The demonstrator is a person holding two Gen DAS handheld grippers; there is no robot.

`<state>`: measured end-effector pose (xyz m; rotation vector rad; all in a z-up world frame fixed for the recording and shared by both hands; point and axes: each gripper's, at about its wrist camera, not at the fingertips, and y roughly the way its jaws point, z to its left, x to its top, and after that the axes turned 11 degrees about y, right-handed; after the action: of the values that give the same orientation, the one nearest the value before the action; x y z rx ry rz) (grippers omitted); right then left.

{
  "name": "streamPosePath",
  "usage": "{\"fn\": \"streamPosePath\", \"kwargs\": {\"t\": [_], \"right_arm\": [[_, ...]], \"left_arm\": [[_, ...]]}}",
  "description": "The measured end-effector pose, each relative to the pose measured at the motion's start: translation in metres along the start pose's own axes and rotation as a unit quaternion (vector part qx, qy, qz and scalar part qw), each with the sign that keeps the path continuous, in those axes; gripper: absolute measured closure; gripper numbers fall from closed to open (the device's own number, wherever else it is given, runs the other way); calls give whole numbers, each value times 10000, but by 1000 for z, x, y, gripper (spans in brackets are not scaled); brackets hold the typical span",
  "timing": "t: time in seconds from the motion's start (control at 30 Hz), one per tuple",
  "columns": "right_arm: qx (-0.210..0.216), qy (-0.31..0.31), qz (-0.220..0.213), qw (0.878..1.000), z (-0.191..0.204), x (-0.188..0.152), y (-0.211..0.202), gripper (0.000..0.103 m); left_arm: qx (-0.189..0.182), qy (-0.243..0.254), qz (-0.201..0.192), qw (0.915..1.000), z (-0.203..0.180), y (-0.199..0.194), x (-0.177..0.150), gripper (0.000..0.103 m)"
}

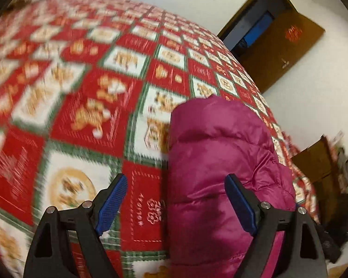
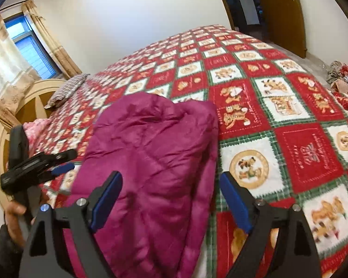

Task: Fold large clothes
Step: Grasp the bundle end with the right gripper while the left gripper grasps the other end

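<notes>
The right tool stands wide open over the jacket, pads clear of the cloth and nothing pinched between them. The left tool is open too, one pad over the jacket's edge and the other over the blanket, gripping nothing; in the right view it shows off the jacket's left side, with a hand on its handle. The jacket, a magenta puffer, lies in a narrow folded bundle on the blanket, near the bed's near edge and well apart from the pillow by the headboard. Judging by its shape, the sides are already folded in and the bundle has been let go, so the step in hand looks like a release between folds. The next move likely calls for both tools to take one end of the jacket, pinch through the puffy layers, and carry that end over the other without letting the slippery cloth spring open.
</notes>
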<state>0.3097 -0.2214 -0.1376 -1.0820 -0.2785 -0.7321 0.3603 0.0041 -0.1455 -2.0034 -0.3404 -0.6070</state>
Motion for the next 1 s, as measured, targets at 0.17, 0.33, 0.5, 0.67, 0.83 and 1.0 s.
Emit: {"fn": "streamPosePath", "kwargs": {"t": [0.17, 0.33, 0.5, 0.67, 0.83, 1.0], "right_arm": [[164, 215, 185, 9995, -18, -7, 17, 13], [662, 565, 277, 9958, -31, -13, 23, 9], [635, 299, 317, 9970, -21, -11, 27, 9], [591, 58, 351, 9976, -13, -9, 36, 6], [443, -179, 390, 9981, -6, -12, 41, 10], [525, -459, 583, 9959, 2, -15, 41, 21]], "left_arm": [[-553, -308, 17, 9980, 1, 21, -14, 14], [-527, 107, -7, 9985, -18, 27, -15, 9], [-492, 347, 43, 9982, -30, 37, -15, 8], [-351, 501, 111, 9981, -33, 41, -13, 7], [-230, 646, 86, 9976, -35, 43, -14, 7], [-157, 724, 81, 9972, -37, 44, -15, 7]]}}
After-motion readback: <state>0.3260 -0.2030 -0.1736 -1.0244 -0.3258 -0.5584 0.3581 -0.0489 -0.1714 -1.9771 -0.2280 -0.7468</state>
